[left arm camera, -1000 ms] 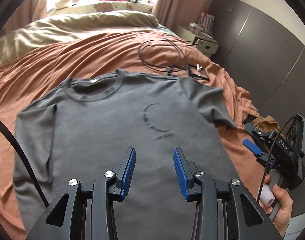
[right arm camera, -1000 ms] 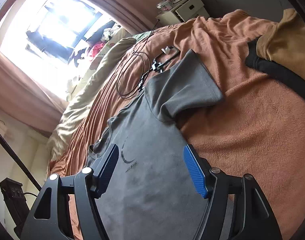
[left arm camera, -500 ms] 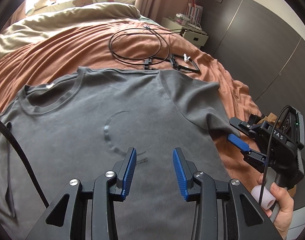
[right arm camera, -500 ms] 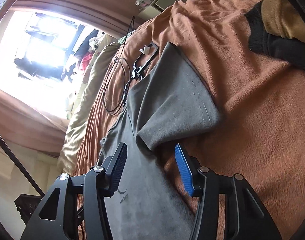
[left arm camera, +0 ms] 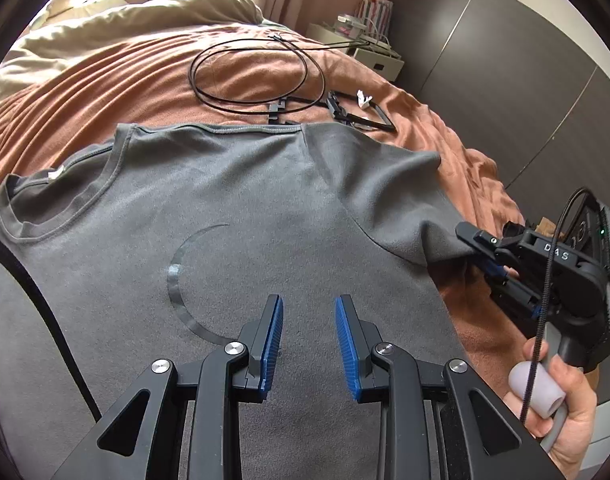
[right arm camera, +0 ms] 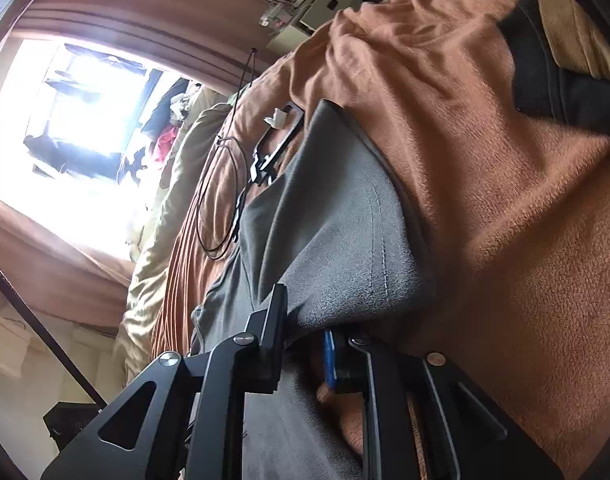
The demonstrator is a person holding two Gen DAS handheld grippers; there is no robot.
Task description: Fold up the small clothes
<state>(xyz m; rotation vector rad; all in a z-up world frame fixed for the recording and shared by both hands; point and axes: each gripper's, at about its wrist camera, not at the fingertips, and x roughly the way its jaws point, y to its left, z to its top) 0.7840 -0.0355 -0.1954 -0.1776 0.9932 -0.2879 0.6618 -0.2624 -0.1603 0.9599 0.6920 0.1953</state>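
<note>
A grey T-shirt (left arm camera: 241,216) with a dark crescent print lies flat, front up, on the orange bedspread (left arm camera: 105,76). My left gripper (left arm camera: 307,320) is open and empty, hovering over the shirt's chest. My right gripper (left arm camera: 479,250) is at the shirt's right sleeve (left arm camera: 409,208) and is shut on the sleeve's hem. In the right wrist view the sleeve (right arm camera: 345,240) bunches between the fingers of the right gripper (right arm camera: 305,320); its blue pad (right arm camera: 329,360) shows just under the cloth.
A coiled black cable (left arm camera: 257,68) and a black frame-like item (left arm camera: 357,114) lie on the bed beyond the shirt's collar. A beige duvet (left arm camera: 125,24) is at the head. A tan and black garment (right arm camera: 565,56) lies right. A nightstand (left arm camera: 369,48) and dark wardrobe stand right.
The right gripper has moved onto the sleeve hem and closed on it. The left gripper has drifted forward over the chest and stayed open.
</note>
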